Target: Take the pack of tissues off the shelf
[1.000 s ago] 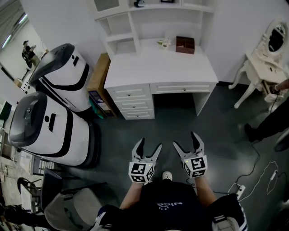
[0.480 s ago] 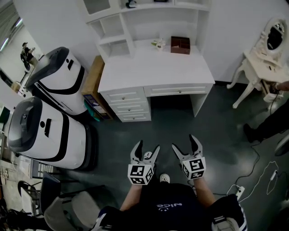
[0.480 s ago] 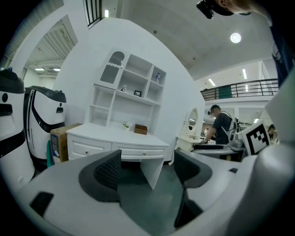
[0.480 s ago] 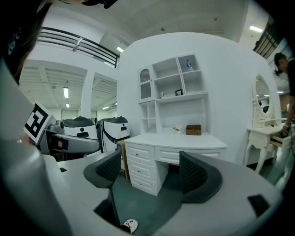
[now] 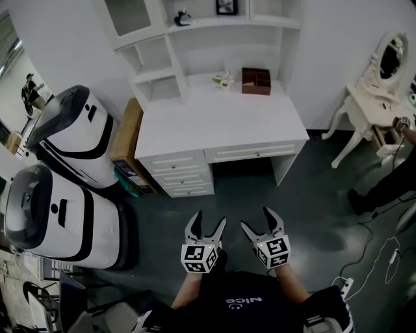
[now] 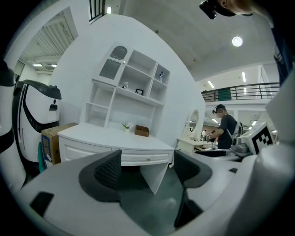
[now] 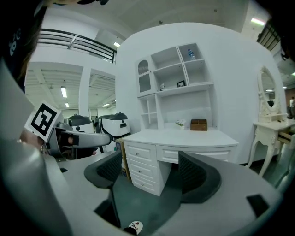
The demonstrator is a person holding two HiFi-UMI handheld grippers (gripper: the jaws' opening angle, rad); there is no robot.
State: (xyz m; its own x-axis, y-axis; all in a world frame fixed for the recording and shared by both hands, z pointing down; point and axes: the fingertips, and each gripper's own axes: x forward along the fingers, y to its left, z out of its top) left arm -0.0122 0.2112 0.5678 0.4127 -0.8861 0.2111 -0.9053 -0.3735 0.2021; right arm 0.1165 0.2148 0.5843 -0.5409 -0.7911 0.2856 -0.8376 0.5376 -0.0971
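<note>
A person stands on a dark floor [image 5: 312, 188] in front of a white desk [image 5: 221, 127] topped by a white shelf unit [image 5: 170, 31], seen steeply from above. The left hand-held gripper [image 5: 209, 220] and the right hand-held gripper [image 5: 257, 220] are held side by side low in front of the body, well apart from the desk. Each has its jaws spread wide with nothing between them. The pack of tissues [image 5: 223, 80] appears to be the small white-and-green item at the back of the desk surface, under the shelves; its detail is too small to confirm. It sits just beside a brown box [image 5: 256, 81]. A small dark object [image 5: 182, 18] and a picture frame [image 5: 225, 6] stand on an upper shelf. Two large white machines [image 5: 68, 136] stand left of the desk, with a cardboard box [image 5: 123, 127] between them and the drawers. A white vanity table [image 5: 370, 97] with an oval mirror stands at the right.
</note>
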